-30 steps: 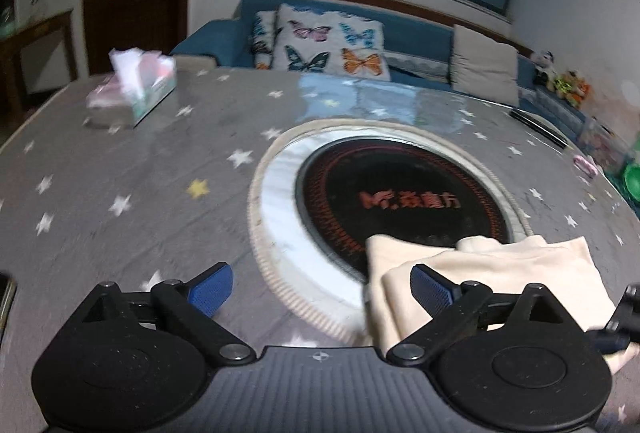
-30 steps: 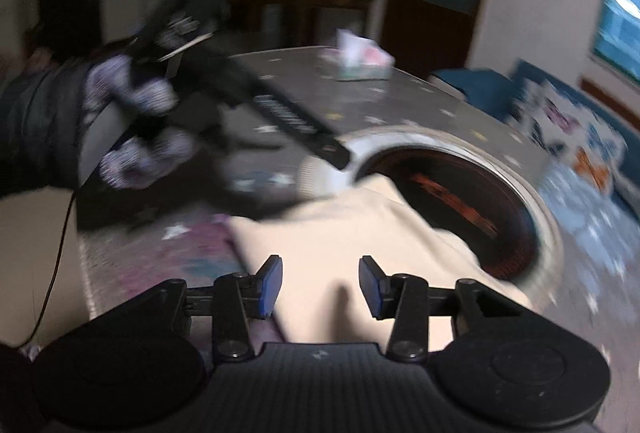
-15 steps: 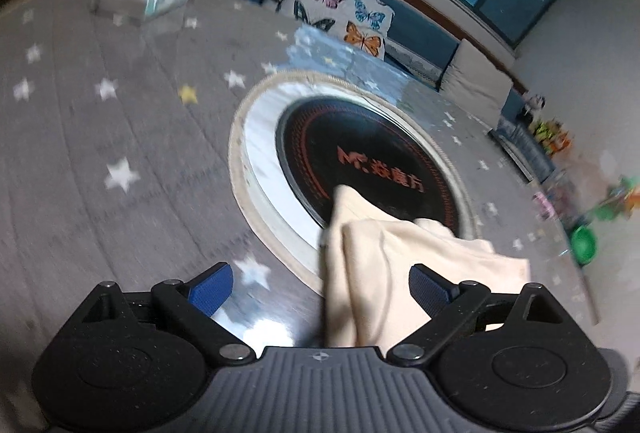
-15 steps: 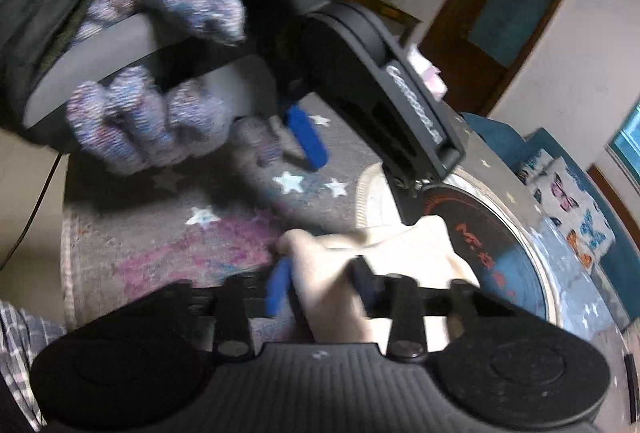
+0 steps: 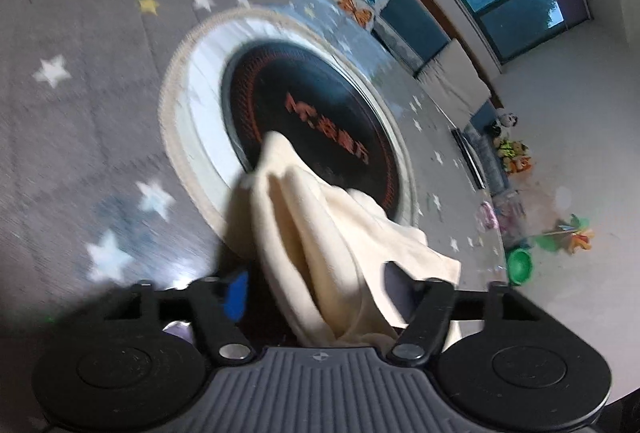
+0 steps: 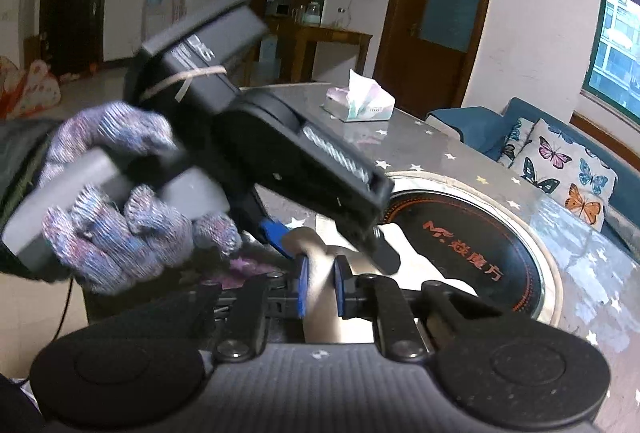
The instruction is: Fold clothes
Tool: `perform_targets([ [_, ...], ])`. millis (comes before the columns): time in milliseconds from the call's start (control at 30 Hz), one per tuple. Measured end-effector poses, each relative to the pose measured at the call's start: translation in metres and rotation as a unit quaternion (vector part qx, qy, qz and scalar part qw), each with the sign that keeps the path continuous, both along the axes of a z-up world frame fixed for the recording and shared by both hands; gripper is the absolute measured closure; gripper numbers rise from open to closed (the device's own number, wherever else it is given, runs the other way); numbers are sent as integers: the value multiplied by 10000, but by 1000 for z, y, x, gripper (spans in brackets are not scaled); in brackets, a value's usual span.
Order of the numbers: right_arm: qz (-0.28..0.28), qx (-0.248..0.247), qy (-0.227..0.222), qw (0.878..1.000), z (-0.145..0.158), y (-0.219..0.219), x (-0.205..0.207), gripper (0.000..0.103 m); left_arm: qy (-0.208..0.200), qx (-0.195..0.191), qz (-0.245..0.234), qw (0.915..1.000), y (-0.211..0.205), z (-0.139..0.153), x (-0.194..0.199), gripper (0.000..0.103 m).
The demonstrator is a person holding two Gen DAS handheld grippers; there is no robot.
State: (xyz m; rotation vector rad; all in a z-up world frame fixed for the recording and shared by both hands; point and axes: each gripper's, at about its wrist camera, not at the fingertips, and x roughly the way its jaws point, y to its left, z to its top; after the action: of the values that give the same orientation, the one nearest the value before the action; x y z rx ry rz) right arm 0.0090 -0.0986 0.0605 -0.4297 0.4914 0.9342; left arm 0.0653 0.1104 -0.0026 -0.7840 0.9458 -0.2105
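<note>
A cream garment (image 5: 320,229) lies bunched on the grey star-patterned table (image 5: 80,105), partly over the round black hotplate (image 5: 316,113). In the left wrist view my left gripper (image 5: 320,297) has its jaws wide apart, with the cloth running between them; its right pad is hidden by cloth. In the right wrist view my right gripper (image 6: 319,287) is shut on a fold of the garment (image 6: 316,265). The left gripper (image 6: 280,161), held in a gloved hand, hangs just above and left of it.
A tissue box (image 6: 358,101) stands at the table's far side. The hotplate (image 6: 472,249) with orange lettering has a pale ring around it. A blue sofa with butterfly cushions (image 6: 560,165) lies beyond the table. Toys lie on the floor (image 5: 560,237).
My right gripper has closed on the garment's near fold. My left gripper has tilted down and moved over the cloth, which has bunched up between its open jaws.
</note>
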Motion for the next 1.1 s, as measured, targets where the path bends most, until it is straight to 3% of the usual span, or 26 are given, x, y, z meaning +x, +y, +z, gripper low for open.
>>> perform_targets([
  [67, 31, 36, 35, 10000, 0, -3, -2, 92, 74, -114, -12, 9999, -3, -6, 3, 75],
  [133, 79, 46, 63, 9999, -1, -6, -6, 93, 74, -91, -3, 9999, -3, -8, 3, 85],
  [300, -170, 232, 314, 9991, 2, -30, -7, 93, 74, -46, 19, 10000, 0, -11, 1, 86],
  [400, -738, 228, 551, 9955, -3, -58, 7, 93, 52, -12, 0, 10000, -2, -12, 1, 86],
  [667, -2321, 188, 963, 9677, -27, -136, 51, 92, 37, 28, 17, 10000, -3, -13, 2, 86],
  [767, -2553, 291, 1023, 9610, -31, -153, 59, 93, 27, 64, 9, 10000, -4, -13, 2, 86],
  [867, -2798, 423, 1009, 9538, -31, -165, 63, 81, 23, 86, 4, 10000, -4, -12, 2, 86],
  [1000, -3077, 724, 1320, 9395, -36, -177, 79, 60, 3, 141, -16, 9999, -6, -12, 2, 86],
  [1100, -3274, 998, 1585, 9261, -46, -184, 92, 55, -6, 174, -28, 9998, -7, -12, 3, 86],
])
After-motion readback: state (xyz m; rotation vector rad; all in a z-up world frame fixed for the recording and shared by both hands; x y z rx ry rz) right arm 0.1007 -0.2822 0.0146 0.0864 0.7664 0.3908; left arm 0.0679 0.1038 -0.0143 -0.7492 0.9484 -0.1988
